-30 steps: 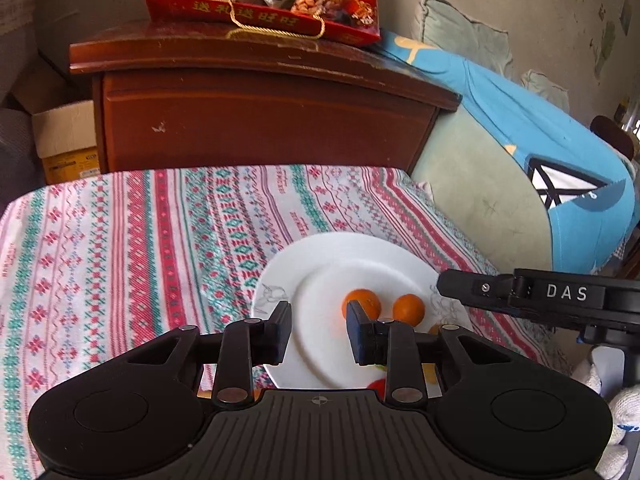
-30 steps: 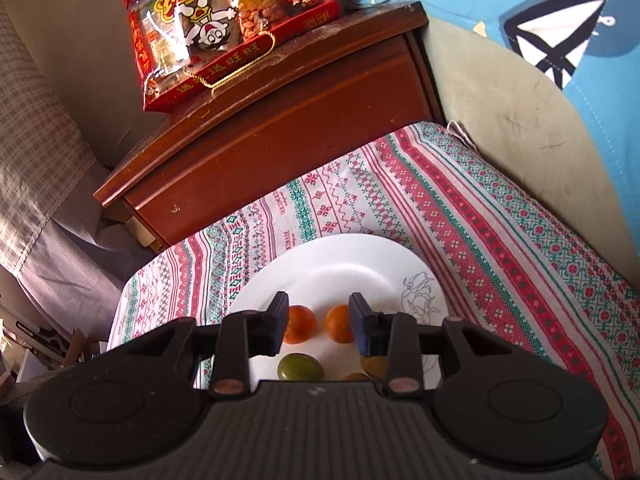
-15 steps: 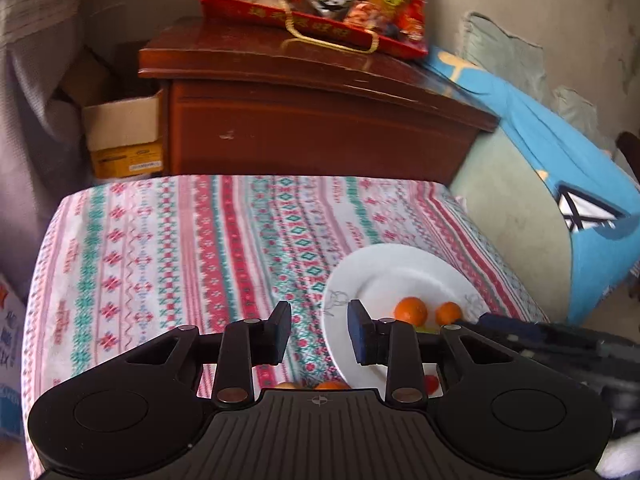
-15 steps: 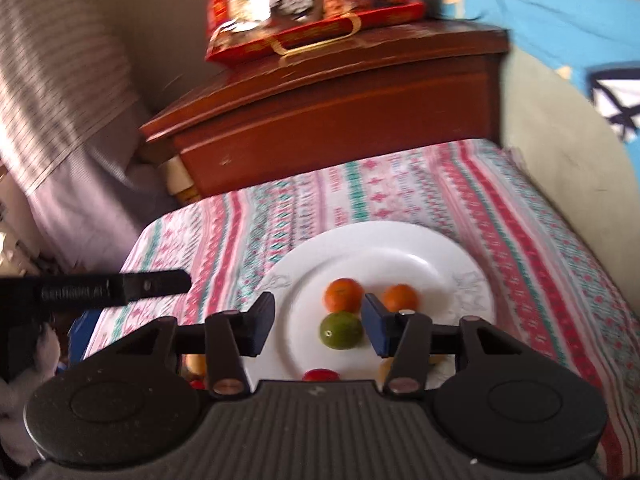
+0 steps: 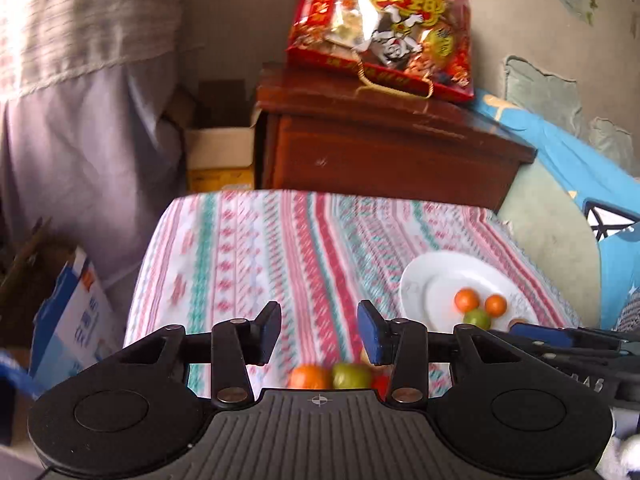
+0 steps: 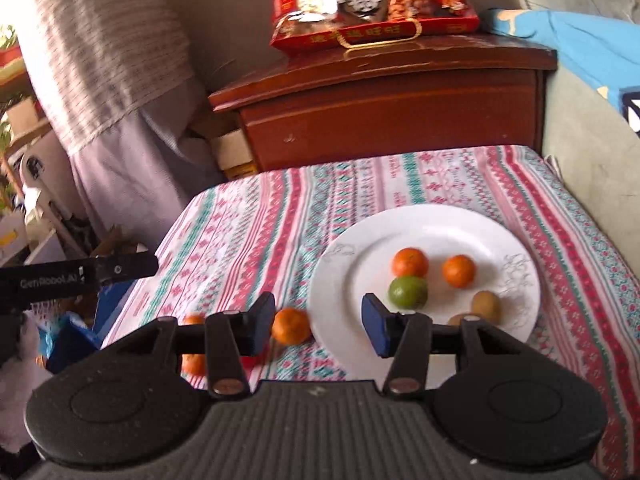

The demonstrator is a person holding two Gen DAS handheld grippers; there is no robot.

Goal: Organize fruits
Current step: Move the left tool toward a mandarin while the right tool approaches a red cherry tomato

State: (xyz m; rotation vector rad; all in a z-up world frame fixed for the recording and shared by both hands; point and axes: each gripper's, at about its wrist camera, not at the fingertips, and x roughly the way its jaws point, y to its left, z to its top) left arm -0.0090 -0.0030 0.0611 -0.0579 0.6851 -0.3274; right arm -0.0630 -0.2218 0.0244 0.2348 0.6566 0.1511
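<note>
A white plate [image 6: 440,224] on the patterned cloth holds two oranges [image 6: 409,262], a green fruit [image 6: 407,291] and two brown kiwis [image 6: 486,306]. Loose oranges [image 6: 291,325] lie on the cloth left of the plate. My right gripper [image 6: 318,322] is open and empty above the plate's near-left edge. My left gripper [image 5: 318,330] is open and empty above the cloth; an orange [image 5: 309,377], a green fruit [image 5: 351,375] and something red lie just below it. The plate [image 5: 416,280] is to its right.
A dark wooden cabinet [image 6: 392,108] with a red snack bag [image 6: 372,0] stands behind the table. A blue cushion [image 5: 560,152] and green seat lie at right. Cardboard boxes [image 5: 72,312] and a curtain are at left.
Both grippers have opened wider and drawn back and to the left. Loose fruits on the cloth have come into view.
</note>
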